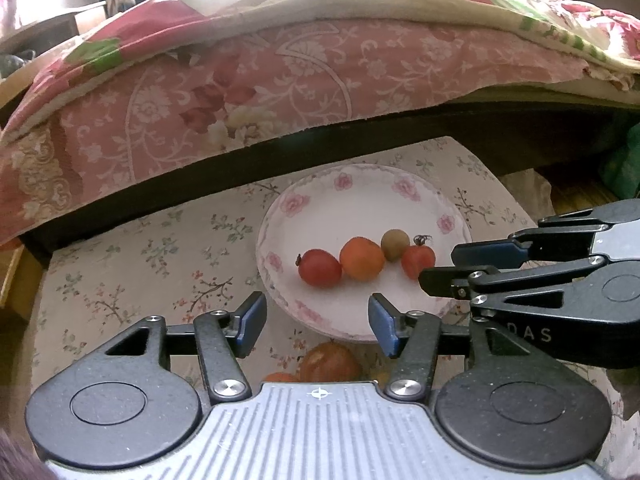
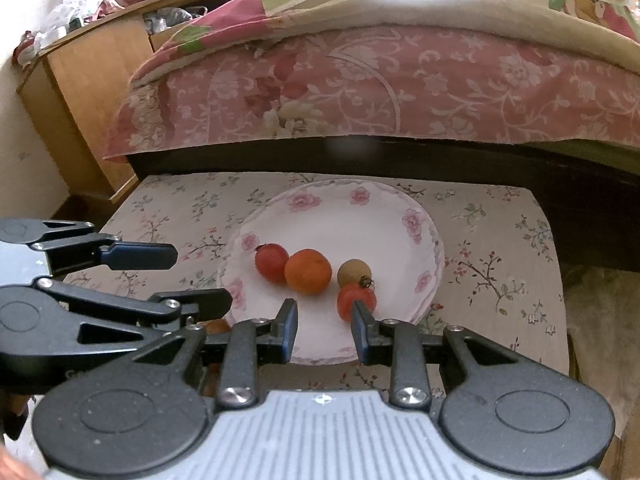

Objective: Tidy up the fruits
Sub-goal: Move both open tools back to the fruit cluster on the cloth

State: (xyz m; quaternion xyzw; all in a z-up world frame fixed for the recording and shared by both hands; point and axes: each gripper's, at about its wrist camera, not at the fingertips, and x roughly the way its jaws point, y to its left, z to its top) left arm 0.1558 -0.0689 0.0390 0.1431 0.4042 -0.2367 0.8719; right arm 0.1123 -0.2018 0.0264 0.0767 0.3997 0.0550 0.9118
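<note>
Left gripper (image 1: 317, 322) jaws spread, empty; a reddish fruit (image 1: 330, 362) lies just below them on the surface. Right gripper (image 2: 325, 330) jaws also spread w/ nothing between. Ahead of both: plate (image 2: 340, 220) w/ four fruits, stemmed tomato (image 2: 352, 300) just beyond right jaws' tip.

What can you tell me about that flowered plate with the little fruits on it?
The plate is round, white and glossy-looking, with pink roses and a scalloped rim. It lies flat on a floral cloth beside a bed. Four small fruits rest on it: a red one touching an orange one, then a brownish-green one and a stemmed red one. Neither hand-held gripper appears to touch it.
</note>
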